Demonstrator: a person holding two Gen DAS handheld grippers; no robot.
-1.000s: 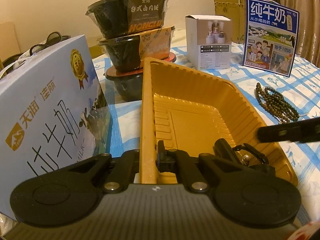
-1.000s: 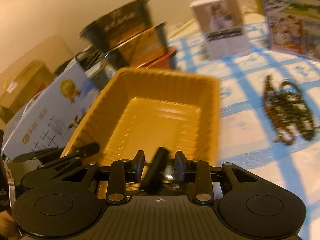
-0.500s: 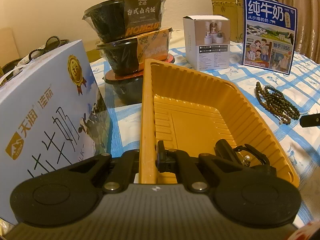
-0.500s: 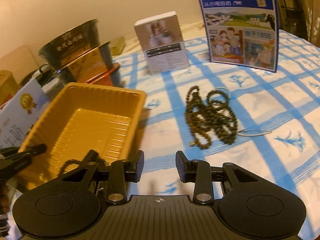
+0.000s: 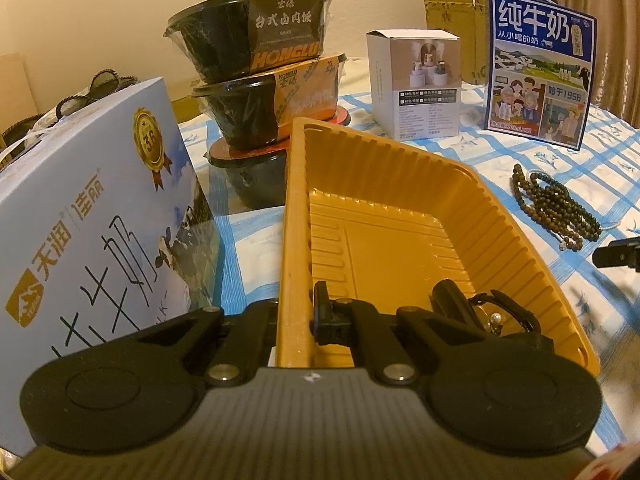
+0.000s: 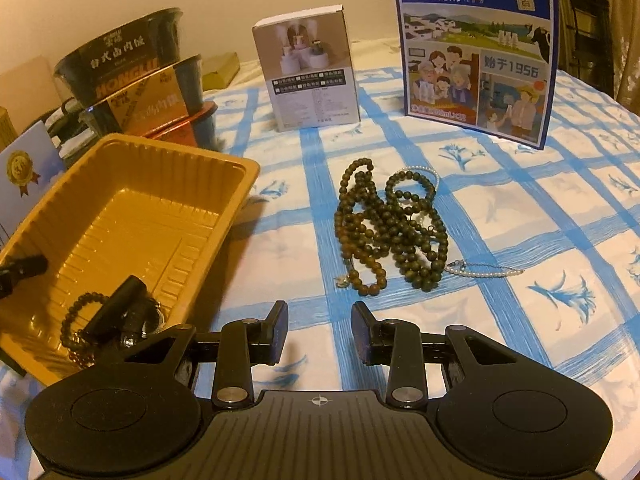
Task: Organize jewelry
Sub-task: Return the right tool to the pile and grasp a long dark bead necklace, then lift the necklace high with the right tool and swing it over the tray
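A yellow plastic tray (image 5: 500,216) (image 6: 224,164) stands on the blue-checked tablecloth. My left gripper (image 5: 298,320) is shut on the tray's near left rim. A black clip with a dark bead bracelet (image 6: 116,312) (image 5: 472,312) lies in the tray's near corner. A pile of dark bead necklaces (image 6: 392,232) (image 5: 556,208) lies on the cloth right of the tray, with a thin pearl chain (image 6: 484,270) beside it. My right gripper (image 6: 320,332) is open and empty, just above the cloth in front of the beads.
A blue milk carton (image 6: 476,48) and a white box (image 6: 308,76) stand behind the beads. Stacked black food bowls (image 5: 264,92) stand behind the tray. A large light-blue milk box (image 5: 88,232) stands close on the tray's left.
My right gripper has let go of the clip and bracelet in the tray, opened, and swung right toward the bead pile. My left gripper has stayed shut on the tray rim.
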